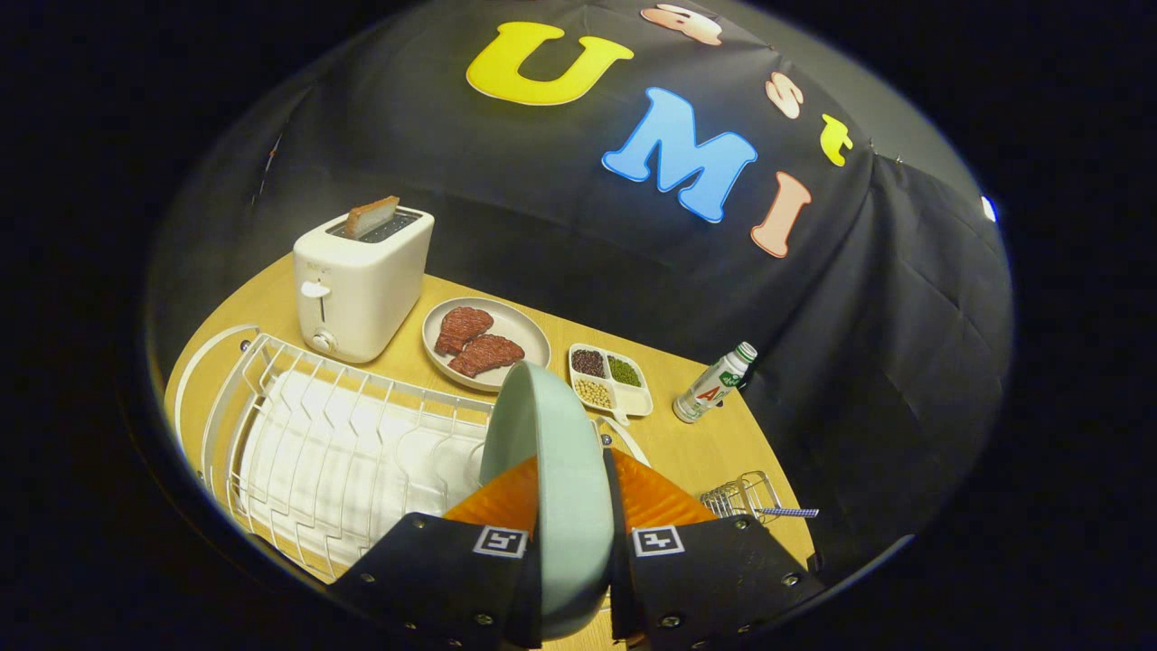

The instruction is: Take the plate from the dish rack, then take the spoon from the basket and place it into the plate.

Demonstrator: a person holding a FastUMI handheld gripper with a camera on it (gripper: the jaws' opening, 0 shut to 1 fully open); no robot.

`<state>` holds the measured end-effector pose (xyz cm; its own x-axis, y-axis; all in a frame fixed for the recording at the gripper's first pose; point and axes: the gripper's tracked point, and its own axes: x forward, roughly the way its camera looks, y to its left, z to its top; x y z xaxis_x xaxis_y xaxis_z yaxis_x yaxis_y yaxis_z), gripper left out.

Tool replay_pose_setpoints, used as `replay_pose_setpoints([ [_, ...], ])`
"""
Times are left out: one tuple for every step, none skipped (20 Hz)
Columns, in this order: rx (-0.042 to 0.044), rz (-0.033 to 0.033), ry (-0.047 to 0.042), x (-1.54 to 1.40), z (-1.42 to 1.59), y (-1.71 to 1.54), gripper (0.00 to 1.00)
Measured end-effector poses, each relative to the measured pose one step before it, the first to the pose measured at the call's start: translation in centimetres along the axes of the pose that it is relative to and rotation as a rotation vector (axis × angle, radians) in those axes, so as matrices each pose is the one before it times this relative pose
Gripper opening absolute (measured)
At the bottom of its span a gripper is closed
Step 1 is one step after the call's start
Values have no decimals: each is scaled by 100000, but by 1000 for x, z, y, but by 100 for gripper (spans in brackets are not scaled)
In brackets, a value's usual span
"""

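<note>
A pale green plate (pixel 551 470) stands on edge between my two fingers, and my gripper (pixel 571 484) is shut on it, holding it above the wooden table. The white wire dish rack (pixel 343 443) lies below and to the left of the fingers, its slots bare. A small wire basket (pixel 741 495) sits just right of the fingers, with the spoon (pixel 788 513) lying in it, its handle sticking out to the right.
A white toaster (pixel 362 285) with a slice in it stands beyond the rack. Beside it are a grey plate with two pieces of meat (pixel 485 342), a divided dish of beans (pixel 610 380) and a small bottle (pixel 716 383). The round table (pixel 705 448) ends close behind the basket.
</note>
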<state>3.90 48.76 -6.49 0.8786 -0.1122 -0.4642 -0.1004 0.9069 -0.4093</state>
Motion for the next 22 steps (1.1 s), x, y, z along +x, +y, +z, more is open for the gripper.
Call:
replay_pose_setpoints([
  [254, -1176, -498, -46, 327, -381, 28],
  [-641, -2440, -1709, -154, 741, -661, 28],
  [-1958, -2978, -1644, -17, 547, -837, 28],
  [-2052, -636, -1607, -150, 480, -394, 28],
  [-853, 348, -642, 50, 288, -270, 28],
  [-263, -88, -599, -240, 184, -427, 28],
  [-24, -685, -583, -175, -180, -820, 28],
  [-379, -416, -714, -438, -191, -681, 28],
  [-331, -431, -952, -452, -154, -786, 28],
  [-58, -258, -1563, -707, -104, -934, 28],
  [-10, -436, -1828, -790, -77, -1201, 28],
  [218, -641, -2126, -882, 113, -1158, 28],
  [537, -300, -2104, -756, 34, -1176, 28],
  [566, -31, -1797, -937, -7, -1151, 28],
  [485, 79, -1414, -947, -304, -1123, 28],
  [239, 22, -1189, -866, -334, -1020, 28],
  [-261, 153, -711, -852, -680, -951, 27],
  [-53, 659, -642, -846, -740, -827, 27],
  [312, 1414, -345, -865, -918, -599, 27],
  [81, 1875, 431, -576, -1138, -370, 28],
  [-113, 1846, 879, -515, -1638, -265, 28],
  [-323, 1997, 1022, -586, -1374, -189, 28],
])
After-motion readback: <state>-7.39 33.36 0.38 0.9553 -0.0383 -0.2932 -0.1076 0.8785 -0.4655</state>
